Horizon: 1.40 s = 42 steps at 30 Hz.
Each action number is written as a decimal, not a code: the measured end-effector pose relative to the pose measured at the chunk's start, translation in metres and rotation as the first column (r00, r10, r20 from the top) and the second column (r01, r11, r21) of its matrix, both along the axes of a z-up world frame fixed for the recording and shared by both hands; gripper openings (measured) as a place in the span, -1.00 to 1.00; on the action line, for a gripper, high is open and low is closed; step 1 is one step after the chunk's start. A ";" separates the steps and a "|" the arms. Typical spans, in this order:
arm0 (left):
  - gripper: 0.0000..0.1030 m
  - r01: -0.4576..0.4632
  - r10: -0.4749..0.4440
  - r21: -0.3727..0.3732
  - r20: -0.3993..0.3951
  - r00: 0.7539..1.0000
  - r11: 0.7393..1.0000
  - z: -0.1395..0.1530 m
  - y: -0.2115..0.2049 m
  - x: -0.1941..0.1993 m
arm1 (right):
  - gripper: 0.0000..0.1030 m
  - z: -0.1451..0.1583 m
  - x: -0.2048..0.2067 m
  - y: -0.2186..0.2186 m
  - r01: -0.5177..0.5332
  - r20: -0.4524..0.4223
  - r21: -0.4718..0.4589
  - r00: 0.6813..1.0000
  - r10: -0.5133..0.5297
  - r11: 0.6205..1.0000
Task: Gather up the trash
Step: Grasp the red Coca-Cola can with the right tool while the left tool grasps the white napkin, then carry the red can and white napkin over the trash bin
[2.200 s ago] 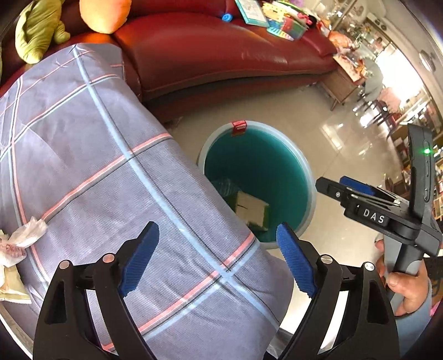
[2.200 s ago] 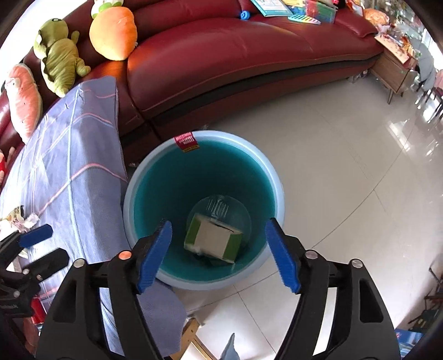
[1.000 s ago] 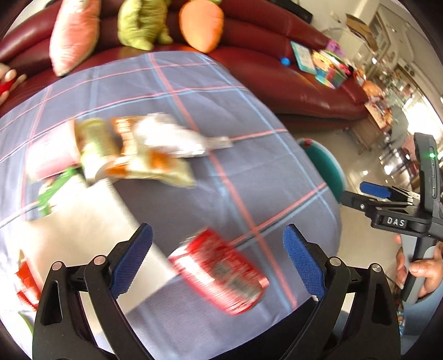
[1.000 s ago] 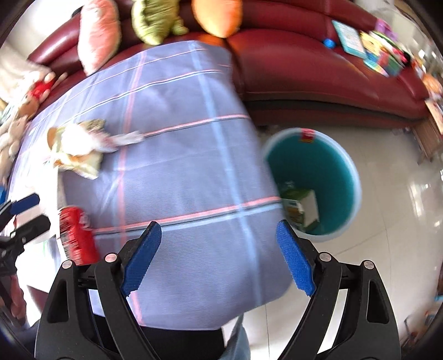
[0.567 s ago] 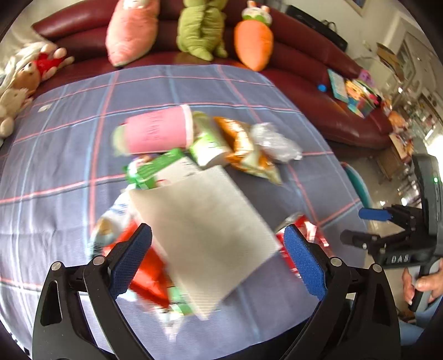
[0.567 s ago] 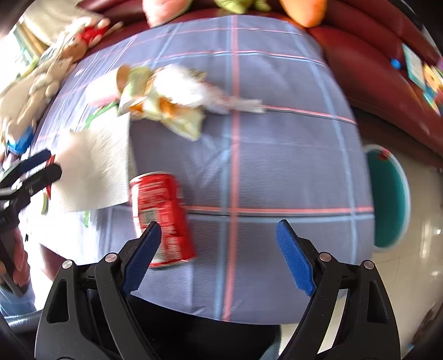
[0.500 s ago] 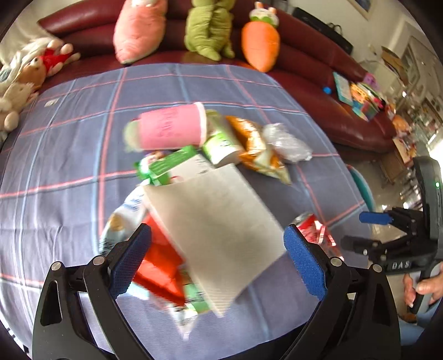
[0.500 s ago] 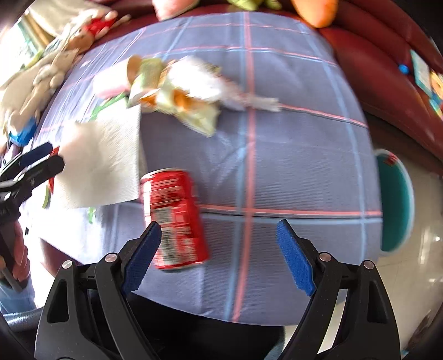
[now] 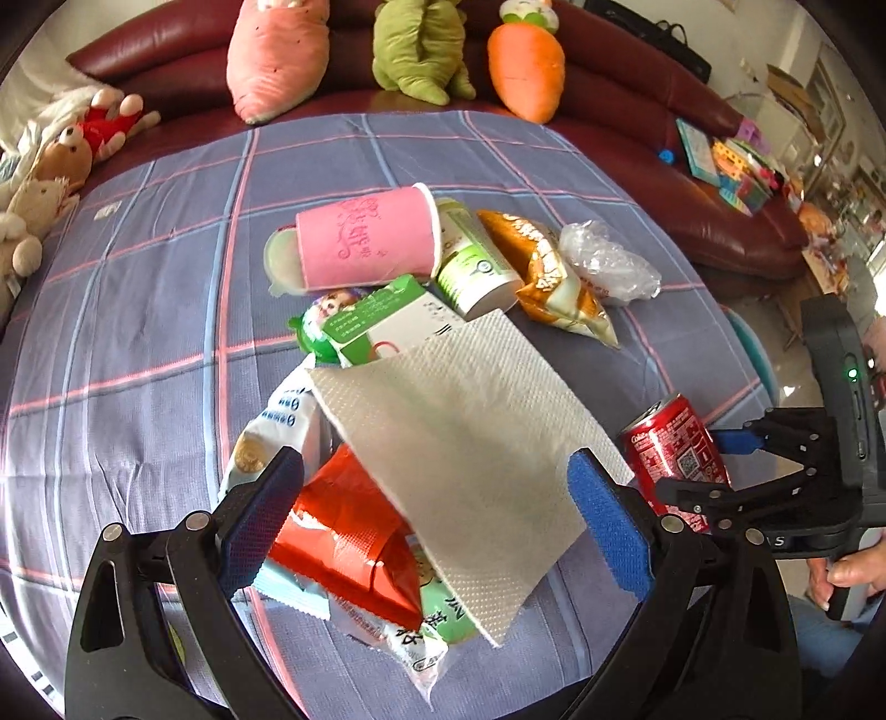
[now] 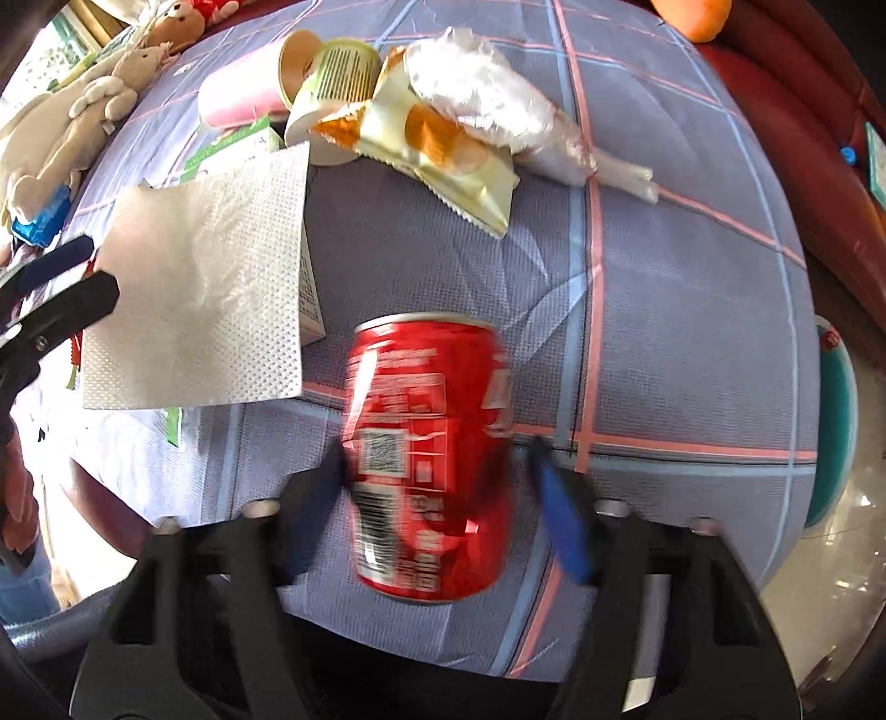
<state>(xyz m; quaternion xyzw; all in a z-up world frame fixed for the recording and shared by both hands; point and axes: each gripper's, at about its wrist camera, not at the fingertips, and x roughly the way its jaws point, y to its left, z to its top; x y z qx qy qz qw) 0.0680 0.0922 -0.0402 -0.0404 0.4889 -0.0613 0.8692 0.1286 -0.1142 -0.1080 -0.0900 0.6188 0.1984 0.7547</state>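
A can (image 10: pixel 429 471) is lying on its side on the worktop's cloth (image 10: pixel 664 288), between the closing fingers (image 10: pixel 559 520) of the right gripper (image 10: pixel 437 498). To its left a paper napkin (image 10: pixel 205 288) is resting over a carton (image 9: pixel 387 327). Behind them, a cup (image 9: pixel 365 243), a tub (image 9: pixel 470 260), a snack packet (image 10: pixel 437 149) and a plastic bag (image 10: pixel 487 105) are lying side by side. A bin (image 10: pixel 836 437) is standing to the right, off the worktop.

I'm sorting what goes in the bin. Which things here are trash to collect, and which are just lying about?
Trash: red can, paper napkin, pink cup, clear bag, snack wrappers.

Lying about: carrot toy, green toy, teddy bear, books.
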 end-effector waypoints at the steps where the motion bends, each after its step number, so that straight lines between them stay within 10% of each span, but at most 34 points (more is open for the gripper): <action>1: 0.86 0.012 -0.012 0.005 0.008 1.000 1.000 0.002 -0.004 0.000 | 0.14 0.002 -0.001 -0.001 -0.005 0.021 -0.002 1.000 0.005 1.000; 17: 0.85 0.110 -0.100 0.117 -0.086 0.991 0.987 -0.043 -0.038 0.026 | 0.14 0.008 0.003 -0.054 0.105 0.046 0.056 0.993 -0.108 0.993; 28: 0.29 0.131 -0.127 0.155 -0.037 0.991 0.979 -0.035 -0.054 0.011 | 0.14 0.006 0.003 -0.059 0.127 0.037 0.092 0.991 -0.131 0.988; 33: -0.83 0.140 -0.138 0.152 -0.025 0.990 0.978 -0.029 -0.064 0.006 | 0.14 0.008 0.002 -0.065 0.138 0.040 0.106 0.989 -0.143 0.985; 42: -0.90 0.104 -0.104 -0.001 0.014 0.994 0.995 0.009 -0.058 0.004 | 0.14 0.023 -0.001 -0.094 0.199 0.076 0.166 0.974 -0.213 0.966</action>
